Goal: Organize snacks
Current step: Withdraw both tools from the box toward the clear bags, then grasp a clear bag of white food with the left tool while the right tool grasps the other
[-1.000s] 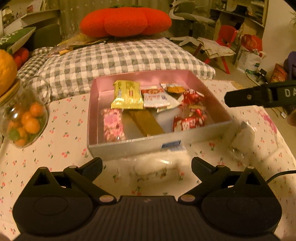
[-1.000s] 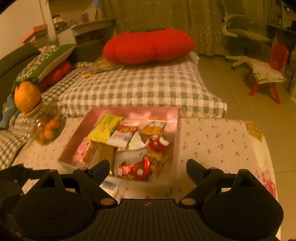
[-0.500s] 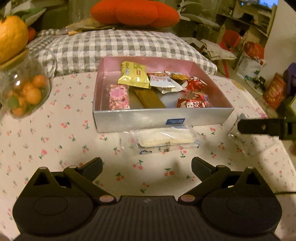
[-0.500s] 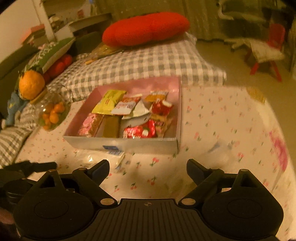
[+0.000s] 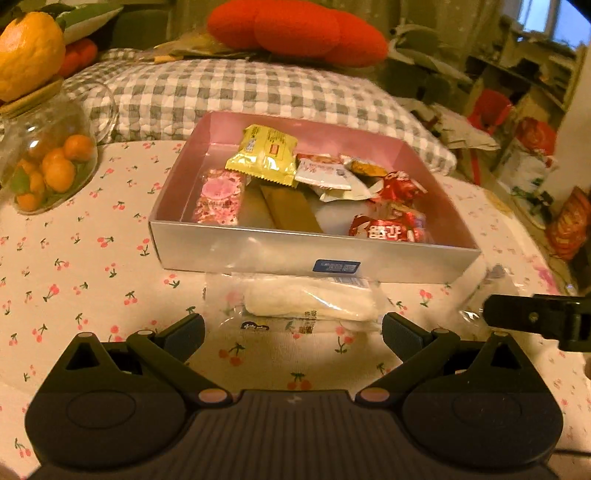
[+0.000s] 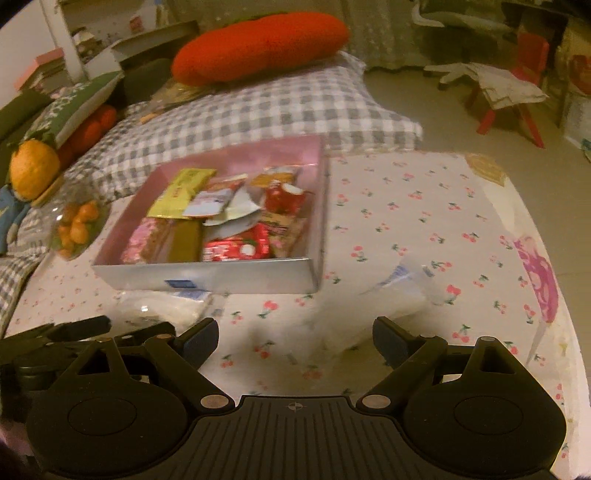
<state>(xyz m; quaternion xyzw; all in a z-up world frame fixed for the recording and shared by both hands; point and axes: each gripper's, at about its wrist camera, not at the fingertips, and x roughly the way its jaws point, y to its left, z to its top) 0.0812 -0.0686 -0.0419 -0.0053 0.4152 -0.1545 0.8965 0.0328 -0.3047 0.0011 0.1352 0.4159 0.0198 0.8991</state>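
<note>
Lighting is dim and very warm, so everything has an orange-yellow cast. The left wrist view is fairly sharp up close, with a bit of cool daylight from a window [image 5: 546, 14] top right. The right wrist view is smeared with motion blur. Fisheye bending and dark corners on both.

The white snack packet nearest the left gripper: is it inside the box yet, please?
Out. The white snack packet lies on the tablecloth before the box.

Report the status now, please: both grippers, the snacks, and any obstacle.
Left gripper open, right gripper open, both empty. Two clear snack packets on tablecloth, outside pink box. No obstacle.
</note>
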